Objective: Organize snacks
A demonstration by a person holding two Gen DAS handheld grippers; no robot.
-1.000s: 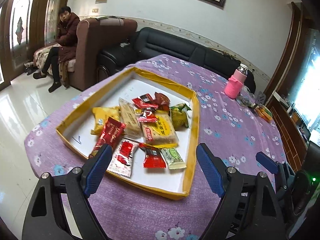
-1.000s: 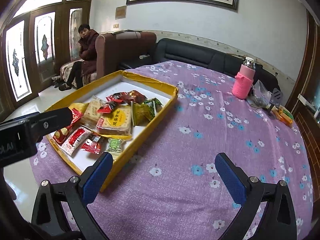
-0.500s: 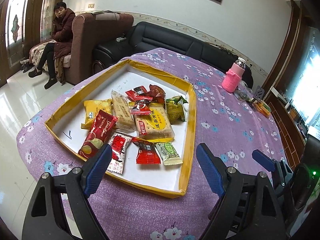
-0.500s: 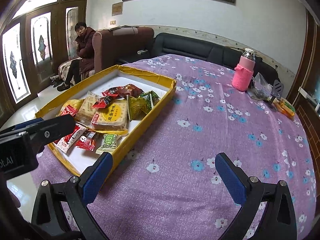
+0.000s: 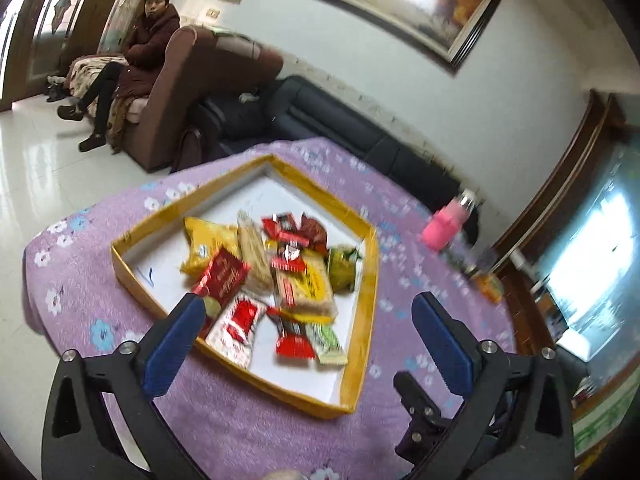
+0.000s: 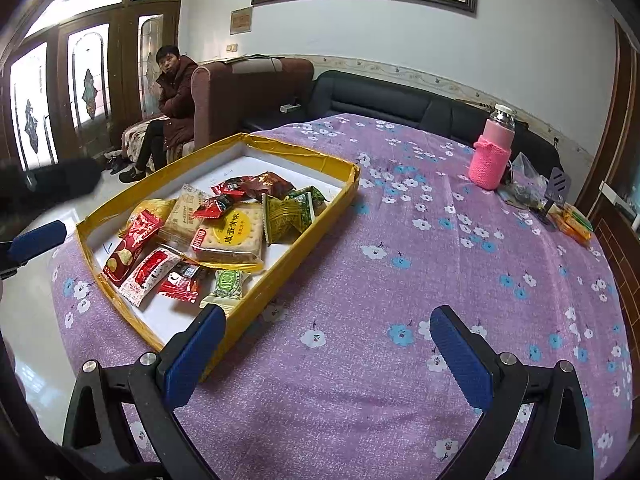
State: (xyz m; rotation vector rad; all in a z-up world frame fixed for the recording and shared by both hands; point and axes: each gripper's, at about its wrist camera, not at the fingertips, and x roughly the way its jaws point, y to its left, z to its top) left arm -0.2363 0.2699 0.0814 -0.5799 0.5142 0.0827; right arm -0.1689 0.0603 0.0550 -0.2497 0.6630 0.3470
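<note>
A shallow yellow-rimmed tray with a white floor lies on the purple flowered tablecloth. Several wrapped snacks are piled in it: a biscuit pack with a yellow circle, a red chip pack, green packs and small red ones. My left gripper hovers at the tray's near edge, tilted, its jaws opening wide with nothing between them. One of its blue fingers shows at the left of the right wrist view. My right gripper stands open over bare cloth, to the right of the tray.
A bottle in a pink knitted sleeve stands at the far right of the table, with small packets beside it. A person sits on a brown armchair beyond the table. The table's left edge drops to a tiled floor.
The left gripper has rolled, so its view tilts, and its jaws stand wider. In the right wrist view it has drawn back to the left. The right gripper has kept still.
</note>
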